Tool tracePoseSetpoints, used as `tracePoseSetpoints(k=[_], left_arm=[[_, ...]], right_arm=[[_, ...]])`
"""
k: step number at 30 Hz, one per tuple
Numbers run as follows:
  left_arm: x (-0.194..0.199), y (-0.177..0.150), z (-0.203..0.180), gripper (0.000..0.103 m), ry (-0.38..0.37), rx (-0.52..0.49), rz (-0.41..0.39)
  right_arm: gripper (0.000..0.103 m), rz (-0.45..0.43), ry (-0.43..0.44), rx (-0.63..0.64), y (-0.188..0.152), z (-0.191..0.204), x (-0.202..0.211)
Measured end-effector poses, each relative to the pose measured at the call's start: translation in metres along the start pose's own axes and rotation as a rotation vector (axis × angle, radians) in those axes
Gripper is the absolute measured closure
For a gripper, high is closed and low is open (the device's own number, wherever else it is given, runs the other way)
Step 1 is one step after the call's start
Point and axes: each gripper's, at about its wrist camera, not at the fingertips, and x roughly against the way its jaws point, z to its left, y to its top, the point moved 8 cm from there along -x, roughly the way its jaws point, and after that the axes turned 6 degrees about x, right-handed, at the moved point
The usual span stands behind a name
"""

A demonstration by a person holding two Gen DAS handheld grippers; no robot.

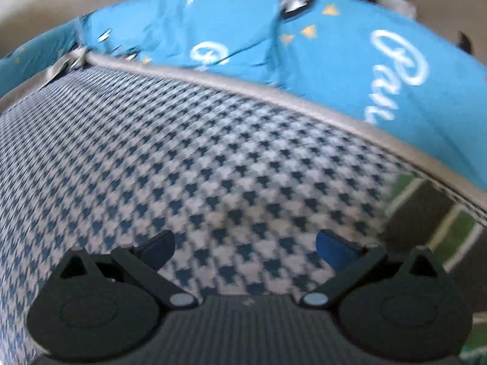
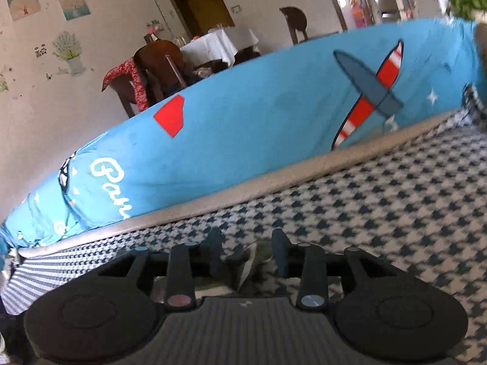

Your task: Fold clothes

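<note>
A houndstooth garment (image 1: 188,158) in dark blue and white, with a grey band (image 1: 243,83) along its far edge, lies spread over a bright blue printed sheet (image 1: 243,30). My left gripper (image 1: 245,248) is open just above the cloth, fingers wide apart with nothing pinched between them. In the right wrist view the same garment (image 2: 380,200) fills the lower right, and its grey band (image 2: 274,182) runs diagonally. My right gripper (image 2: 248,251) has its fingers drawn close on a small raised fold (image 2: 248,263) of the garment's near edge.
The blue sheet (image 2: 243,121) carries an aeroplane print and white lettering. A green and white striped surface (image 1: 453,231) shows past the garment's right corner. Beyond the bed are wooden chairs (image 2: 158,67), a table with a white cloth (image 2: 219,44) and a wall with stickers (image 2: 67,48).
</note>
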Motion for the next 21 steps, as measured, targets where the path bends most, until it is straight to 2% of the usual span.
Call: tracePoseSetpoints(k=[5,9,10,11,13,17,21], left_arm=[[0.010,-0.008,-0.022,0.000,-0.078,-0.072,-0.031],[0.014,-0.011,-0.034,0.000,-0.112,-0.102,-0.045],[0.015,-0.011,-0.036,0.000,-0.121,-0.105,-0.044],[0.015,-0.011,-0.037,0.000,-0.123,-0.106,-0.046],[0.016,-0.009,-0.039,0.000,-0.123,-0.106,-0.053],[0.024,-0.005,-0.041,0.000,-0.136,-0.096,-0.067],[0.029,0.000,-0.042,0.000,-0.169,-0.079,-0.079]], right_arm=[[0.047,0.048,0.089,-0.066,-0.012,0.004,-0.012],[0.044,0.084,0.131,-0.047,-0.025,0.016,-0.023],[0.049,0.086,0.135,-0.022,-0.029,0.021,-0.025],[0.066,0.082,0.133,0.010,-0.031,0.026,-0.026],[0.086,0.072,0.138,0.069,-0.036,0.038,-0.026],[0.088,0.049,0.203,0.175,-0.043,0.066,-0.015],[0.088,0.040,0.278,0.382,-0.063,0.103,0.002]])
